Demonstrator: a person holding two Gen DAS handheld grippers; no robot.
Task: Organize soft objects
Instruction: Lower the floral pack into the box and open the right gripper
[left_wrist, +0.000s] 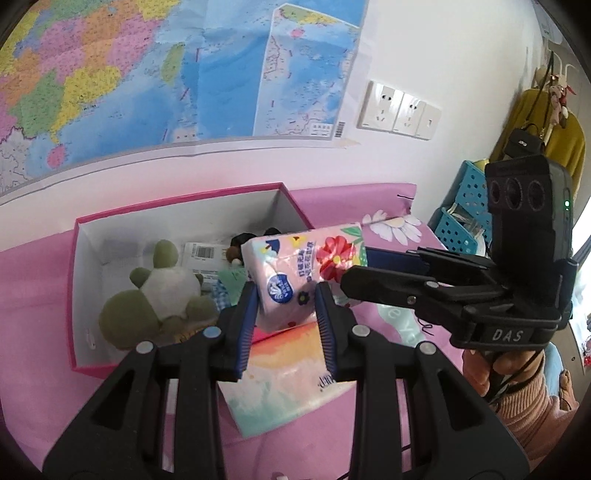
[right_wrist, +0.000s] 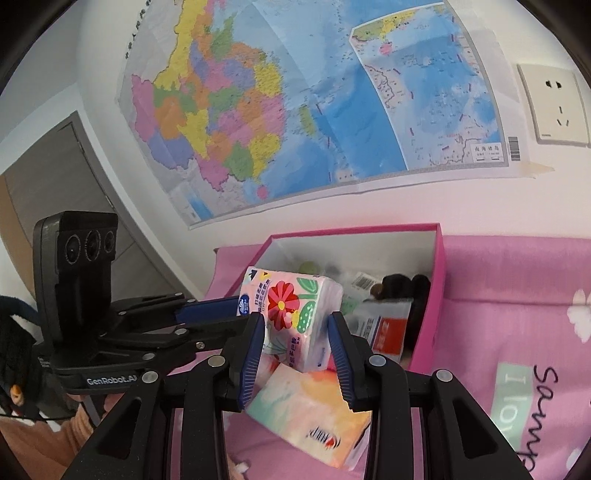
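Note:
A pink tissue pack (left_wrist: 295, 266) with a red flower print hangs in the air over the near right corner of an open pink box (left_wrist: 75, 266). My left gripper (left_wrist: 286, 295) is shut on its near end, blue pads pressed to both sides. My right gripper (left_wrist: 354, 266) comes in from the right and is shut on its other end. In the right wrist view the same pack (right_wrist: 291, 295) sits between my right gripper's pads (right_wrist: 295, 321), and the left gripper (right_wrist: 236, 310) clamps it from the left. Inside the box lie a green and white plush (left_wrist: 162, 291) and a dark plush (left_wrist: 240, 243).
A second, pastel tissue pack (left_wrist: 288, 384) lies on the pink bedsheet (right_wrist: 517, 288) just in front of the box. A red and white packet (right_wrist: 388, 332) stands inside the box. Blue baskets (left_wrist: 461, 206) stand at the right. A map-covered wall runs behind the box.

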